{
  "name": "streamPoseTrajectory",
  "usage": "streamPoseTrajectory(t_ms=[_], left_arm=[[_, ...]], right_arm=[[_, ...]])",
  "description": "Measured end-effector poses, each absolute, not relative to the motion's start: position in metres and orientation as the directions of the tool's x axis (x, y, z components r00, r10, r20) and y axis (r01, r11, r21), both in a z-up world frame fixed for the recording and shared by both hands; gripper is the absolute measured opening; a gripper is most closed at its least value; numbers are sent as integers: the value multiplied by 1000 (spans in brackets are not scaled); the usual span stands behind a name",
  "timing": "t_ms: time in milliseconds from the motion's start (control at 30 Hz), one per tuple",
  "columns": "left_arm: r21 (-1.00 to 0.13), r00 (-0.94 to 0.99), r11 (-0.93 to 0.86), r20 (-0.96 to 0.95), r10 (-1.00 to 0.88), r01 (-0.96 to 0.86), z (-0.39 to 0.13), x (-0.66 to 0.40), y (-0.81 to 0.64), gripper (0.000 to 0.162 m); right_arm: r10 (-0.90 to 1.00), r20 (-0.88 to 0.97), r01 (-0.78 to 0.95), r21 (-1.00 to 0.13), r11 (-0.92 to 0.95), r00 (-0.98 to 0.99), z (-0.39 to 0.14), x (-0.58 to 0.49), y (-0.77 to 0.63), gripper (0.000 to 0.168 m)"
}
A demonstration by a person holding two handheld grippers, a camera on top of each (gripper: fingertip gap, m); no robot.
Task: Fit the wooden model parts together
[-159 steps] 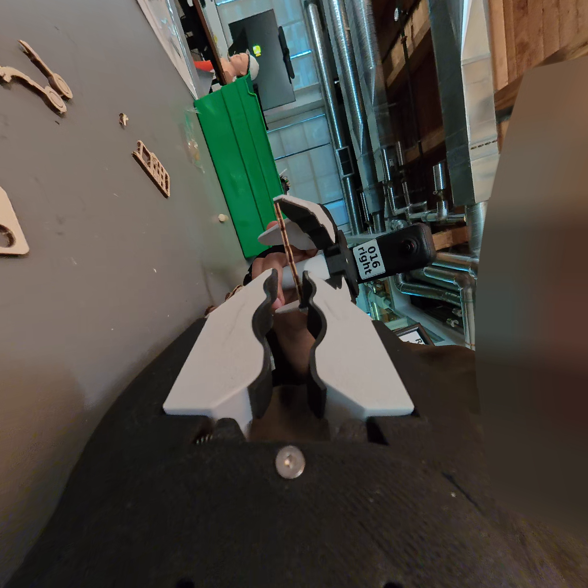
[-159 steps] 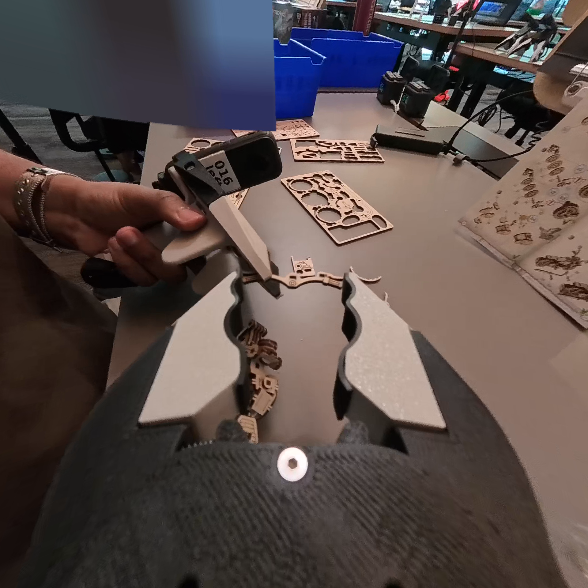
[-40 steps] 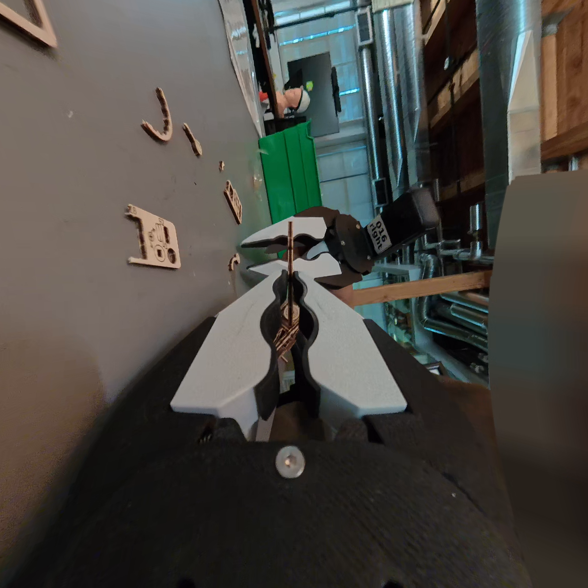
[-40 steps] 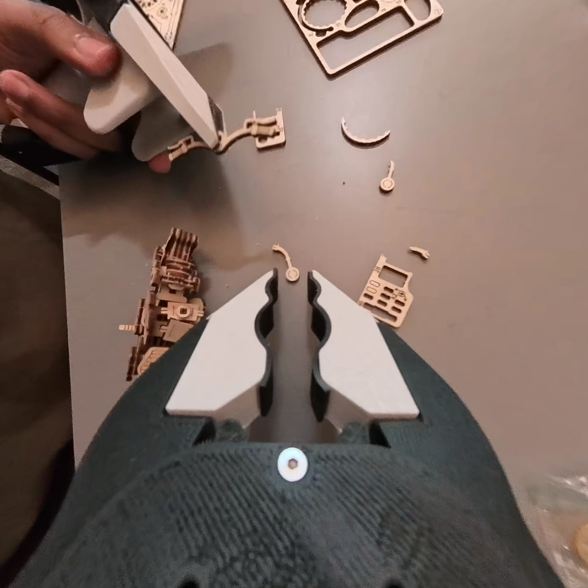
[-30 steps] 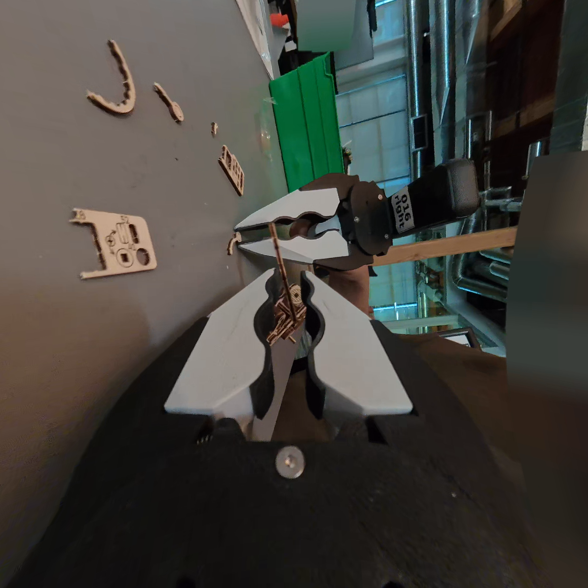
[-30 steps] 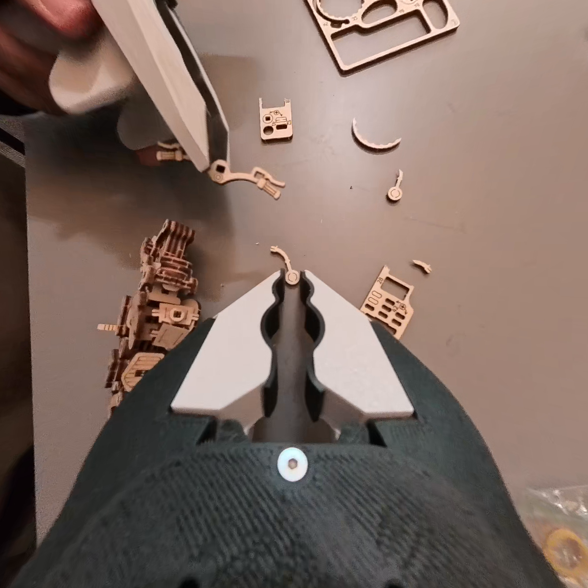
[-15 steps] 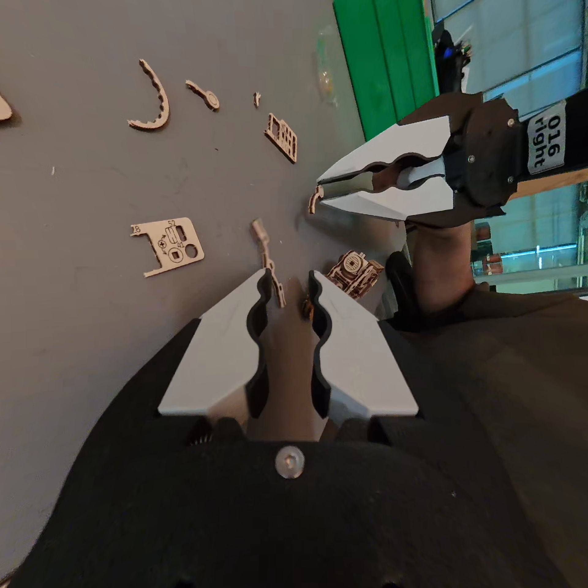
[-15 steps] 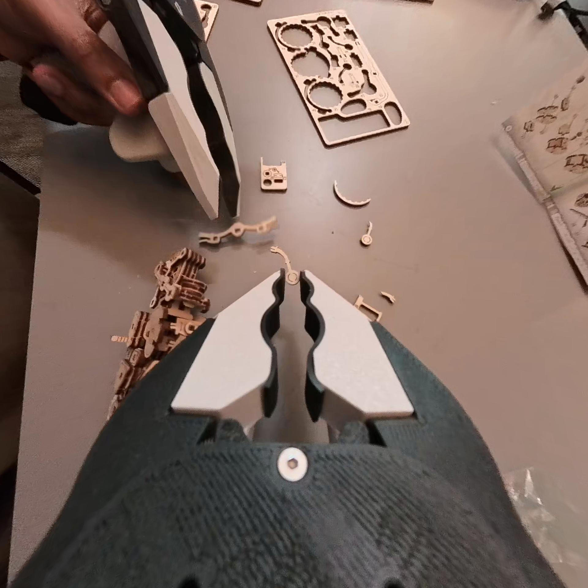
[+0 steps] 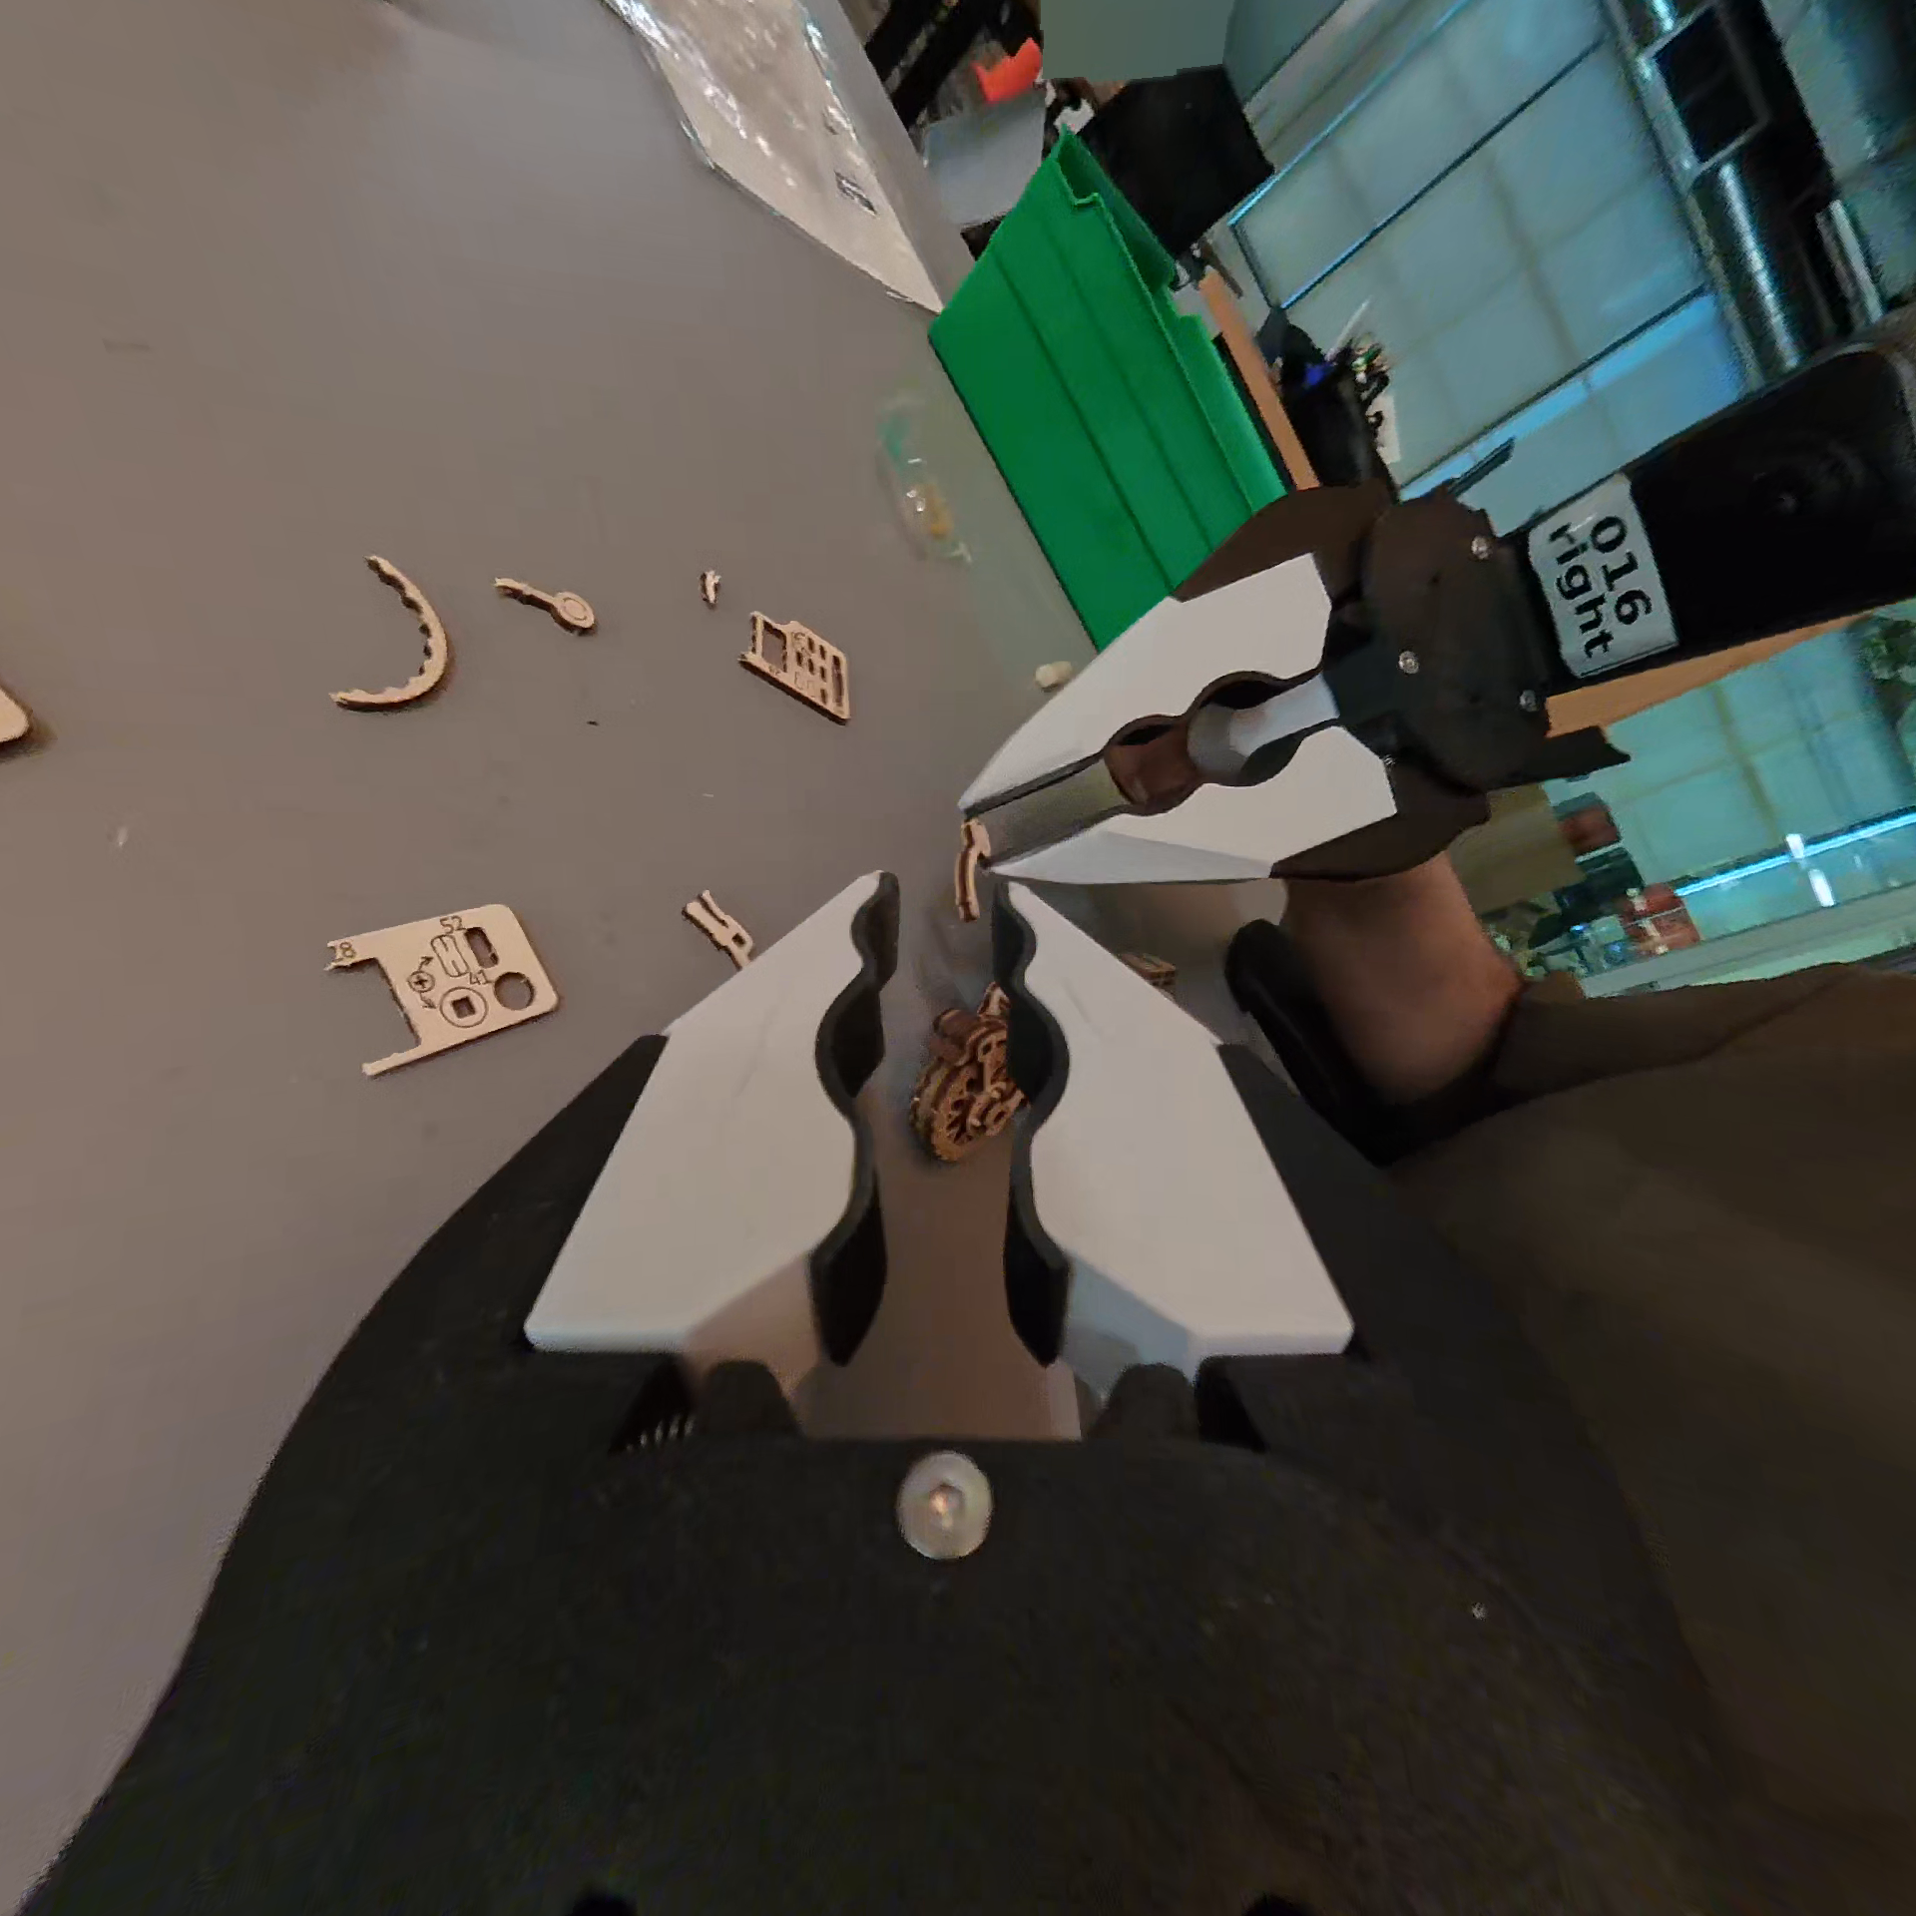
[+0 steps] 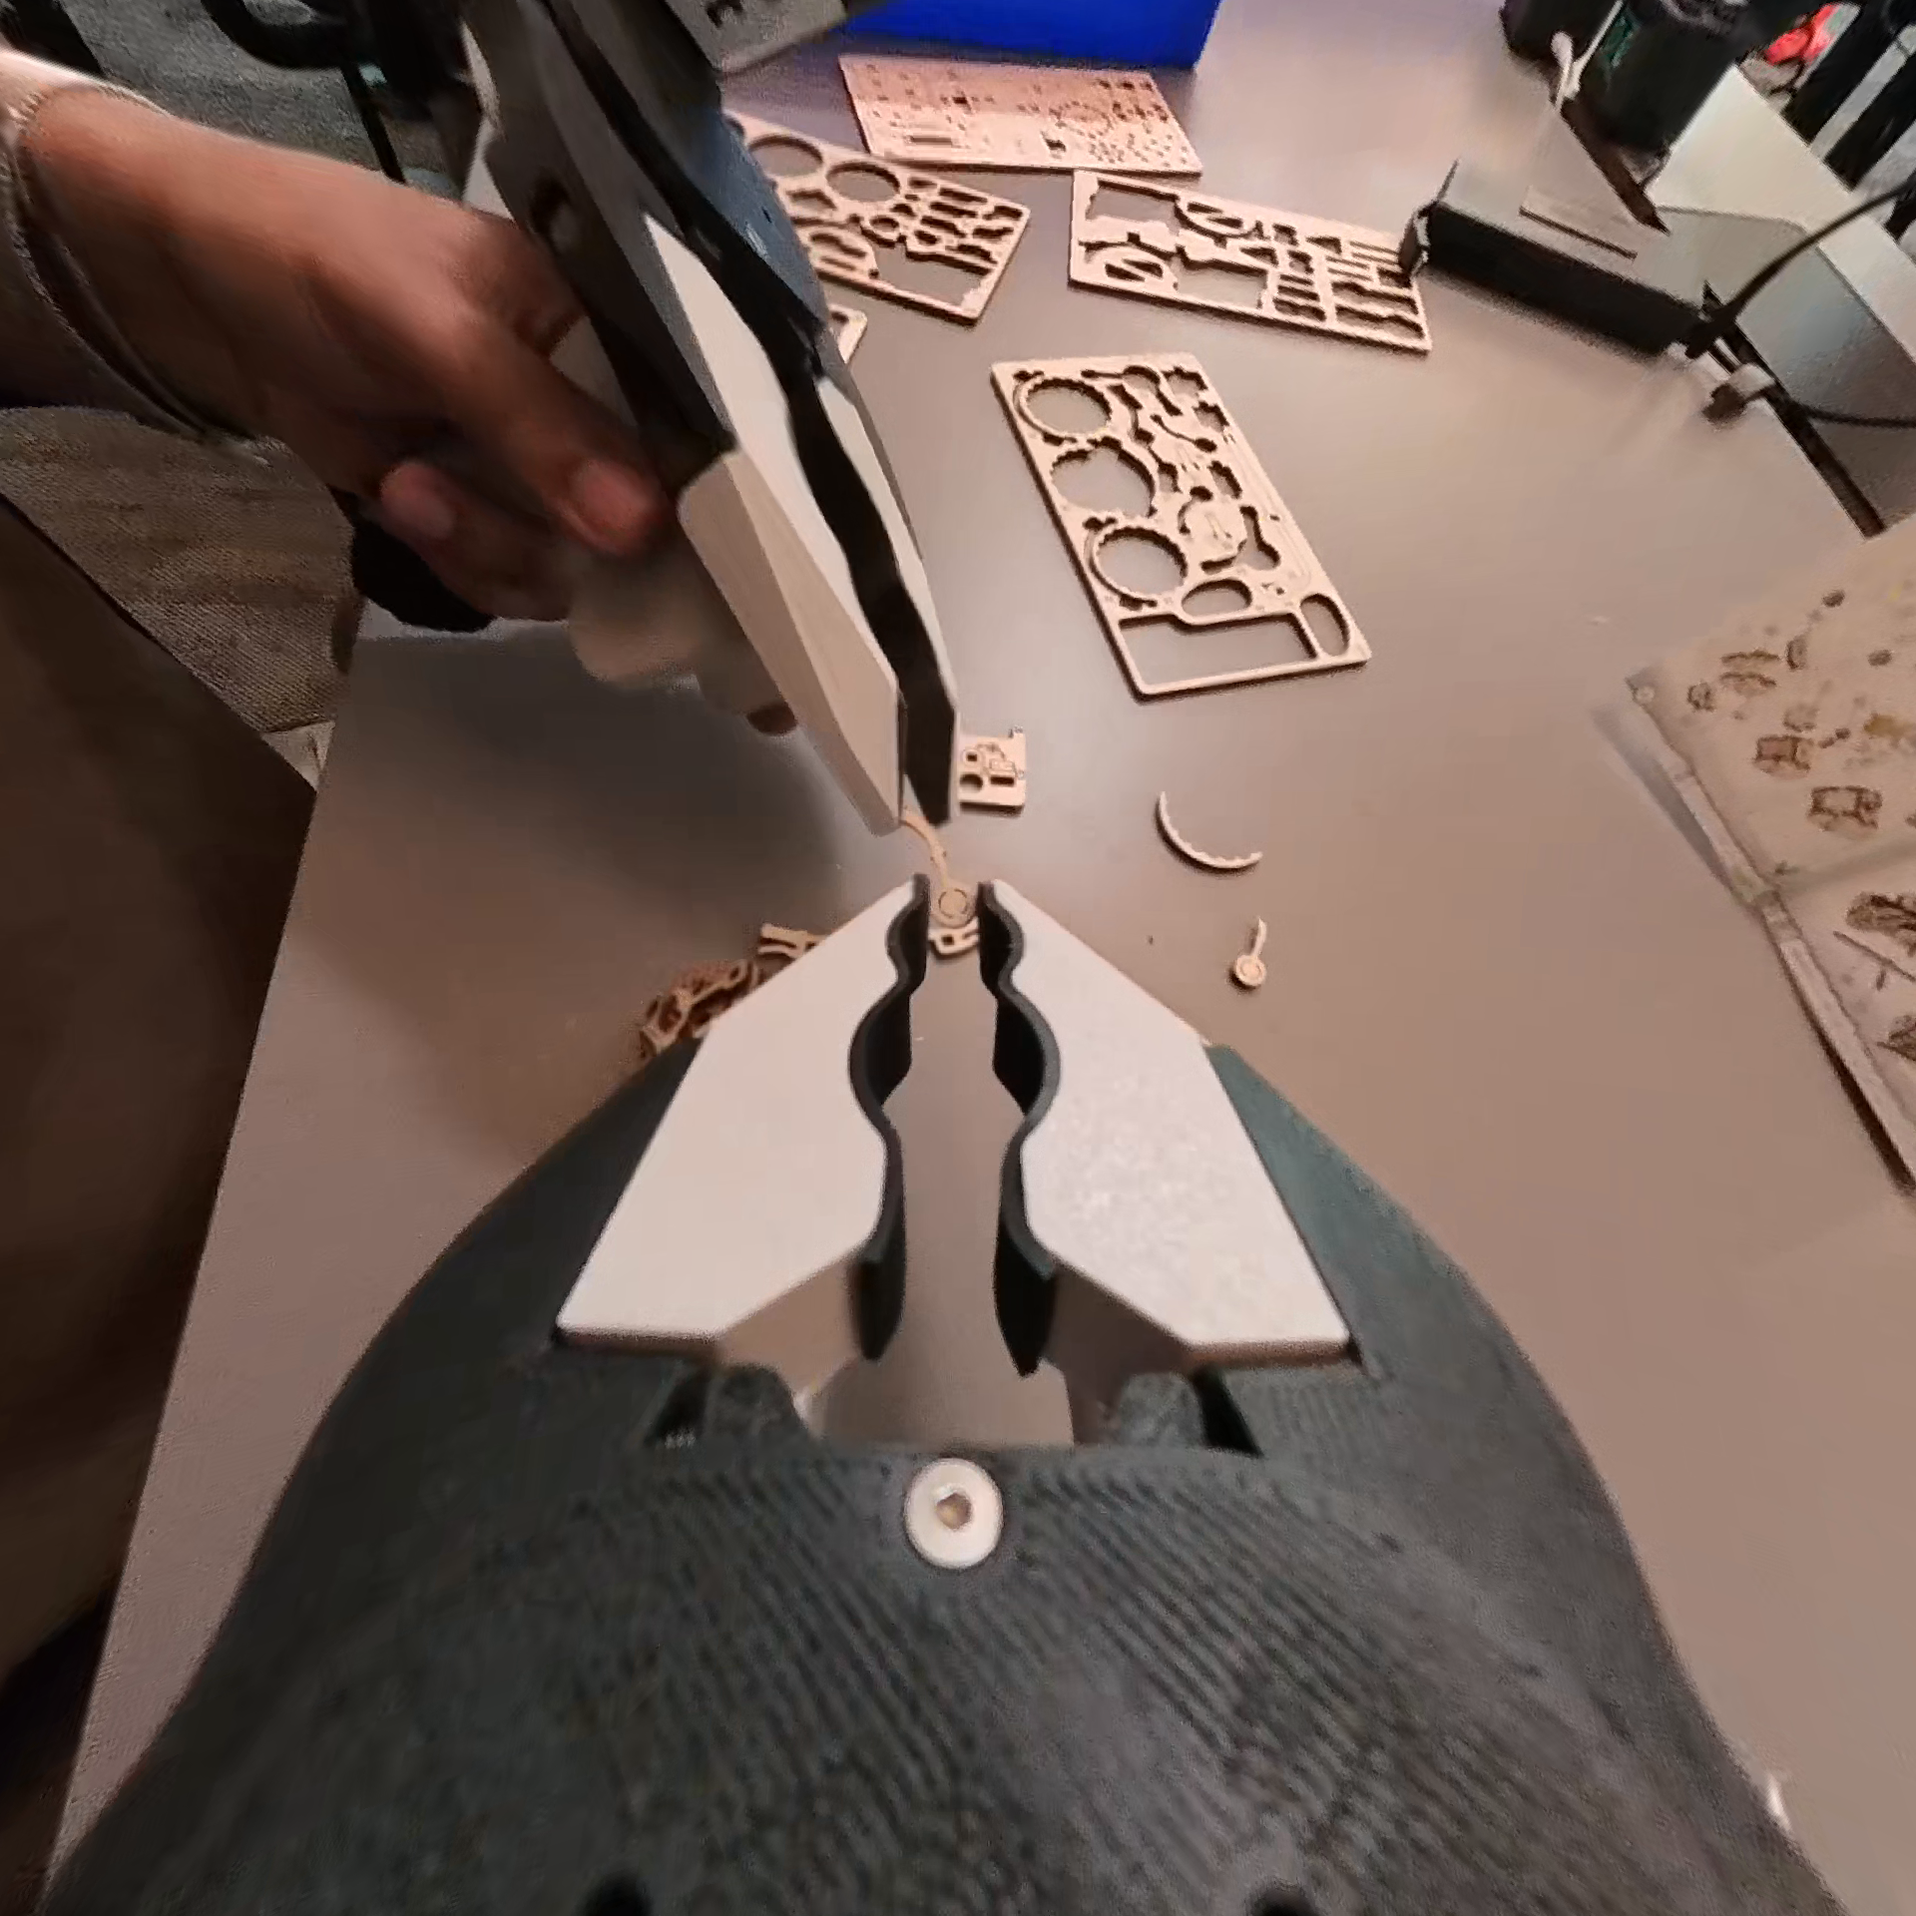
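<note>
My right gripper (image 10: 949,892) is shut on a small hooked wooden piece with a ring end (image 10: 946,904) and holds it above the grey table (image 10: 1452,1037). The left wrist view shows that gripper (image 9: 980,829) and the piece (image 9: 969,881) just beyond my left fingertips. My left gripper (image 9: 944,892) is open and empty. In the right wrist view its tips (image 10: 912,814) are at the hook's far end. The part-built wooden model (image 9: 969,1078) lies on the table below, half hidden in the right wrist view (image 10: 705,1001). A loose lever piece (image 9: 717,926) lies beside it.
Punched wooden sheets (image 10: 1172,518) (image 10: 1244,259) lie farther back, and an instruction sheet (image 10: 1814,788) at the right. Loose parts lie around: a toothed arc (image 10: 1203,840), a ring pin (image 10: 1251,959), small plates (image 9: 446,980) (image 9: 798,664). A green bin (image 9: 1099,415) stands at the table's edge. Only a small space, under 4 cm, lies between the two pairs of fingers. The toothed arc (image 10: 1203,840) is about 11 cm from both grippers' fingertips.
My left gripper let go of the lever piece, which now lies on the table, and opened. Both grippers rose, and the left tips came up to the hooked piece in the right gripper.
</note>
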State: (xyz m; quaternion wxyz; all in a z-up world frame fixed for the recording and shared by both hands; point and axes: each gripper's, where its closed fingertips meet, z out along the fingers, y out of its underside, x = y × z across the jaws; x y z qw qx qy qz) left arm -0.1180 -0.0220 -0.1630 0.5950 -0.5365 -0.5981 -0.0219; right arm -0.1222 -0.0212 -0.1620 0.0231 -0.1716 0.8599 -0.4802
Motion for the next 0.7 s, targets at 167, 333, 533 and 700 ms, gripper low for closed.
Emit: streamPoseTrajectory(t_ms=[167, 333, 533, 700], left_arm=[[-482, 289, 549, 868, 403, 682, -147, -116, -20, 3], [-502, 312, 554, 860, 404, 665, -142, -115, -21, 0], [-617, 382, 590, 787, 485, 521, -125, -119, -38, 0], [-878, 385, 399, 476, 791, 265, -113, -120, -59, 0]], right_arm=[[-338, 169, -304, -865, 399, -926, -151, -117, -23, 8], [-328, 162, -284, -885, 369, -931, -145, -117, -25, 8], [-240, -47, -34, -945, 324, -970, -126, -131, -28, 41], [-173, -588, 551, -805, 220, -790, -96, -145, -32, 14]])
